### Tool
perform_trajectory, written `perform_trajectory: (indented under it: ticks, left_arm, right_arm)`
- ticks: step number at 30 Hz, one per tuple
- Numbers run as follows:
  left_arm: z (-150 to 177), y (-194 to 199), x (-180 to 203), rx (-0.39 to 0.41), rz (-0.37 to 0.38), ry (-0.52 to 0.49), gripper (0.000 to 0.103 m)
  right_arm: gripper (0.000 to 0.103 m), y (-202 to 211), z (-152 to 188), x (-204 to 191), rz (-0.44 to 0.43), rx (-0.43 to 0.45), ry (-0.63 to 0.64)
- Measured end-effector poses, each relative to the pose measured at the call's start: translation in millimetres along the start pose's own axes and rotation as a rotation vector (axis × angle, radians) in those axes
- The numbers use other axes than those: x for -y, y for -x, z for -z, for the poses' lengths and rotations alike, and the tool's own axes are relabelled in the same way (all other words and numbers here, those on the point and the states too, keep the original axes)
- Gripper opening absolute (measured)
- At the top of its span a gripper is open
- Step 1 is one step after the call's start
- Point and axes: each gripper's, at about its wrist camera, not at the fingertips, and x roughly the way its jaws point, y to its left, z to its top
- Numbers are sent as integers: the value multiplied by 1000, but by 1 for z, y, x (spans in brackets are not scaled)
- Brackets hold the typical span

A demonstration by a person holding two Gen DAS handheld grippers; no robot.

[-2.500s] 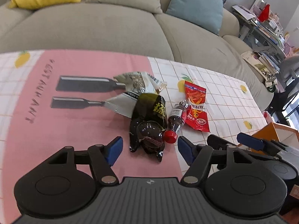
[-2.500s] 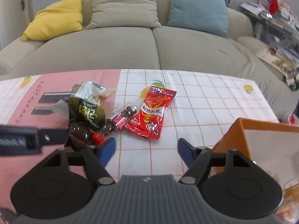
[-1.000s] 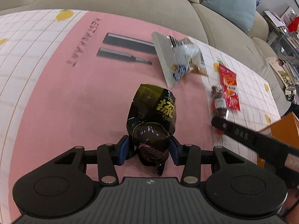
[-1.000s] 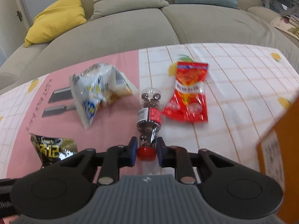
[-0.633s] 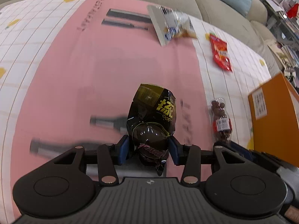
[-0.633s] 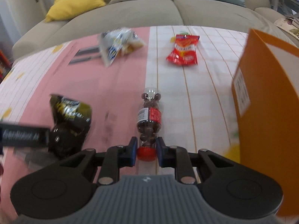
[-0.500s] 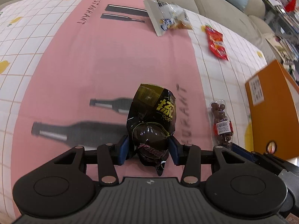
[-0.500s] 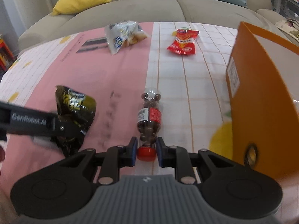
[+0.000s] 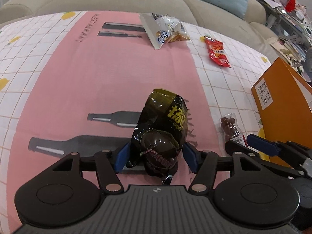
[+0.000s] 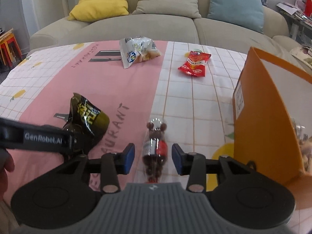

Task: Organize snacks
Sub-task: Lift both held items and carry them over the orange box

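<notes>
A black snack bag with yellow lettering lies on the pink part of the tablecloth. It sits between the blue pads of my left gripper, whose jaws are opening; thin gaps show on both sides. A small clear bottle of chocolate balls with a red cap lies on the cloth between the pads of my right gripper. These jaws are opening too and stand clear of the bottle. The right wrist view shows the black bag to the left, behind the left gripper's finger.
An orange box stands open just right of the bottle, with snacks inside. A white snack bag and a red packet lie at the table's far side. Behind them is a grey sofa with cushions. A hand shows at the left edge.
Both grippers were shut, the left on the black bag, the right on the bottle's cap. They carried them to the near side by the orange box. Now both jaws have spread and let go.
</notes>
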Motion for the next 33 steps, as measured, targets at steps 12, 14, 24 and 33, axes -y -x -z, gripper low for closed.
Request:
perform_trajectory:
  ticks: [12, 14, 24, 33]
  left_arm:
    - [6, -7, 8, 110, 19, -29, 64]
    - [7, -6, 9, 116, 29, -29, 60]
    - [9, 4, 18, 126, 41, -37, 51]
    - [4, 34, 29, 126, 34, -18, 50]
  right_arm:
    - [39, -19, 9, 3, 12, -14, 5]
    - [30, -19, 9, 1, 12, -9, 12]
    - [29, -15, 9, 4, -3, -26, -10]
    - [29, 13, 1, 4, -27, 13, -18]
